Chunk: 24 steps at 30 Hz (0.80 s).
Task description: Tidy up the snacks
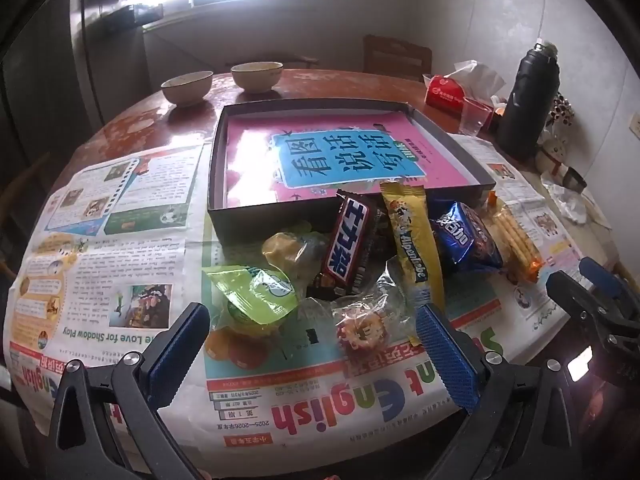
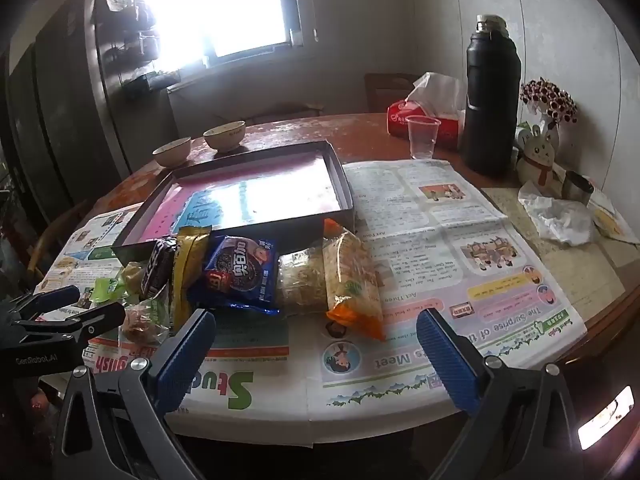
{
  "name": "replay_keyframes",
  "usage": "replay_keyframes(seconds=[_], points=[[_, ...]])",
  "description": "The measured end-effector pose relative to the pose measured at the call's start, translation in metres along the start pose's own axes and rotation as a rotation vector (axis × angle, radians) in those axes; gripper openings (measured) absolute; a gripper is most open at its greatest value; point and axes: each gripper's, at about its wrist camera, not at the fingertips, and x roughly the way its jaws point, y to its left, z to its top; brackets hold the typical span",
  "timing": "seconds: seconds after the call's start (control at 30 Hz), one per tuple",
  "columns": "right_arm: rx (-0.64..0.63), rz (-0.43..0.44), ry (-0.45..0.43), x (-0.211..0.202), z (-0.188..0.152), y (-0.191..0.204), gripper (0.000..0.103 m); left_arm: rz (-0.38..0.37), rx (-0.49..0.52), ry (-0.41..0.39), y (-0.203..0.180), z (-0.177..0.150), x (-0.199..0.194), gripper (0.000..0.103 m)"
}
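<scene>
Blue-padded left claw (image 1: 312, 344) and right claw (image 2: 316, 348) both gape wide, holding nothing; snack packets (image 1: 384, 240) lie heaped beside the dark box (image 1: 224, 216) on the newspapered tabletop (image 1: 328, 80).

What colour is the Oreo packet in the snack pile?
Dark blue with white lettering; the Oreo packet shows best in the right wrist view.

Bright window (image 2: 216, 8) backlit, grey walls (image 2: 440, 20), wooden chair (image 1: 396, 56) behind round table (image 1: 340, 80).
</scene>
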Motion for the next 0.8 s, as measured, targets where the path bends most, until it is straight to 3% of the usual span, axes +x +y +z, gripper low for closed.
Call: replay_keyframes(seconds=[0.8], points=[[-0.011,-0.01,-0.007,-0.0005,-0.0008,0.002,0.102,-0.043,0.015,-0.003,0.0002,0.0,-0.0033,0.103]])
